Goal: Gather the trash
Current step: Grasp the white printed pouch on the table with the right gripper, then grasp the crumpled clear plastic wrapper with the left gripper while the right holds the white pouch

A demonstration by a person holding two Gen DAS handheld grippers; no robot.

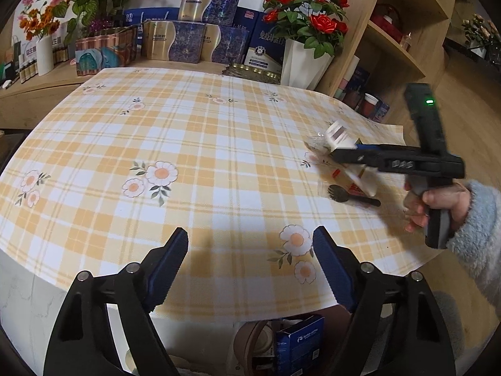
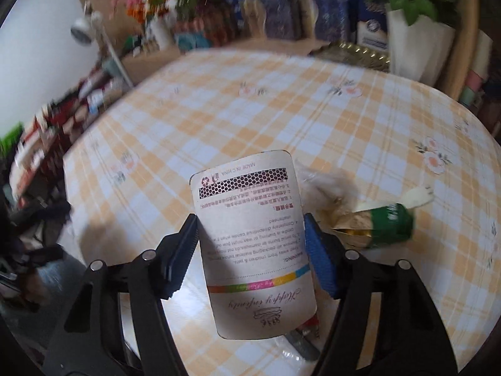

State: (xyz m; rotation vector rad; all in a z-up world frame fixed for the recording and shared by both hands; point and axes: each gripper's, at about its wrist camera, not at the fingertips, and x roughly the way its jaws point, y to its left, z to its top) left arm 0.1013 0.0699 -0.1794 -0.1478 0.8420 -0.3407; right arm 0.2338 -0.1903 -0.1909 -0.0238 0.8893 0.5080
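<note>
My right gripper point(image 2: 250, 238) is shut on a white candle box point(image 2: 255, 244) with printed warnings and a rainbow stripe, held above the checked tablecloth point(image 2: 219, 109). In the left wrist view the right gripper point(image 1: 339, 148) holds that box point(image 1: 338, 134) at the table's right side. Trash lies under and beside it: a black plastic spork point(image 1: 350, 195), a clear wrapper point(image 1: 314, 142), a green and gold wrapper point(image 2: 375, 228) and a white fork point(image 2: 418, 197). My left gripper point(image 1: 250, 247) is open and empty over the table's near edge.
Gift boxes point(image 1: 188, 40), a white pot of red roses point(image 1: 305, 59) and a gold tray point(image 1: 253, 72) stand behind the table. A wooden shelf point(image 1: 397, 40) is at the right. A bin with a blue box point(image 1: 297, 341) sits below the near edge.
</note>
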